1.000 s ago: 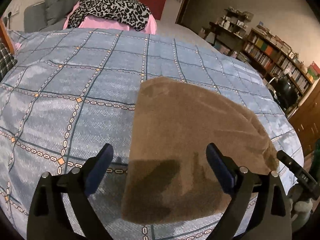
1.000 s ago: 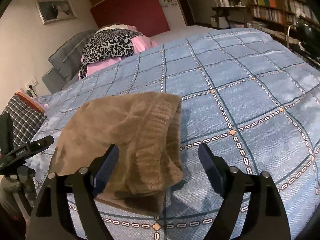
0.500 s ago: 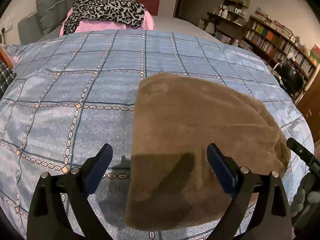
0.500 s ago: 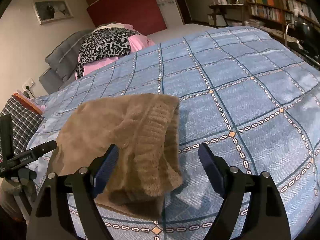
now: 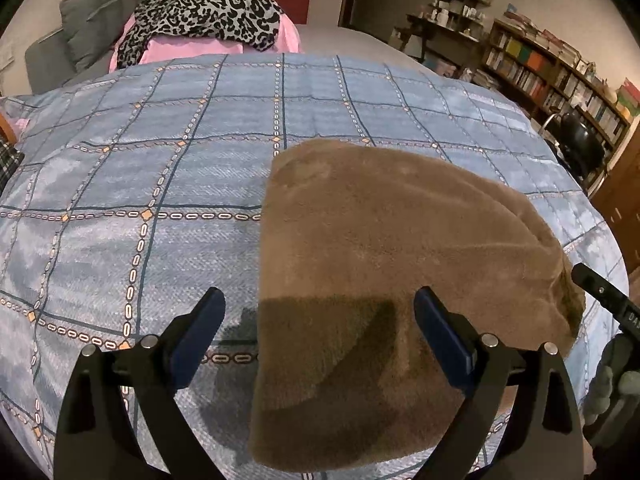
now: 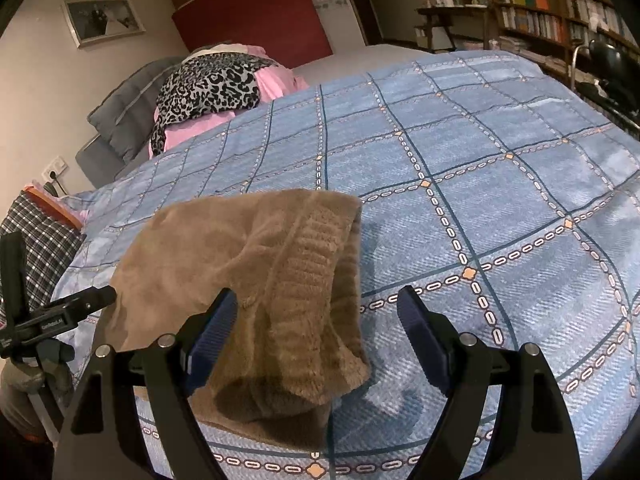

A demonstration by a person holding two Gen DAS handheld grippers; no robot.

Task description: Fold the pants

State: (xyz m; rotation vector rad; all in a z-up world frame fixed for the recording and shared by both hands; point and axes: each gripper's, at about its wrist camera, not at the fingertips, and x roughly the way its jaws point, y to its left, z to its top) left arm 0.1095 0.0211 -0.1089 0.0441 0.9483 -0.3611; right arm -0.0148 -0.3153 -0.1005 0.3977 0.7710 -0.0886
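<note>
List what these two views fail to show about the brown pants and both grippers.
- Brown pants: near edge in the left wrist view is hidden behind the left hand-held gripper.
- Layers and leg ends: covered by the top fold in both views; only the ribbed waistband shows.
- Right hand-held gripper: whether it touches fabric is unclear.
- Blue checked bedspread: cut off by frame edges.

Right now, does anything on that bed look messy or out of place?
Slightly. The brown fleece pants lie folded on the blue checked bedspread, but the ribbed waistband end is bunched and uneven, not flat. Both claws hover open, holding nothing.
</note>
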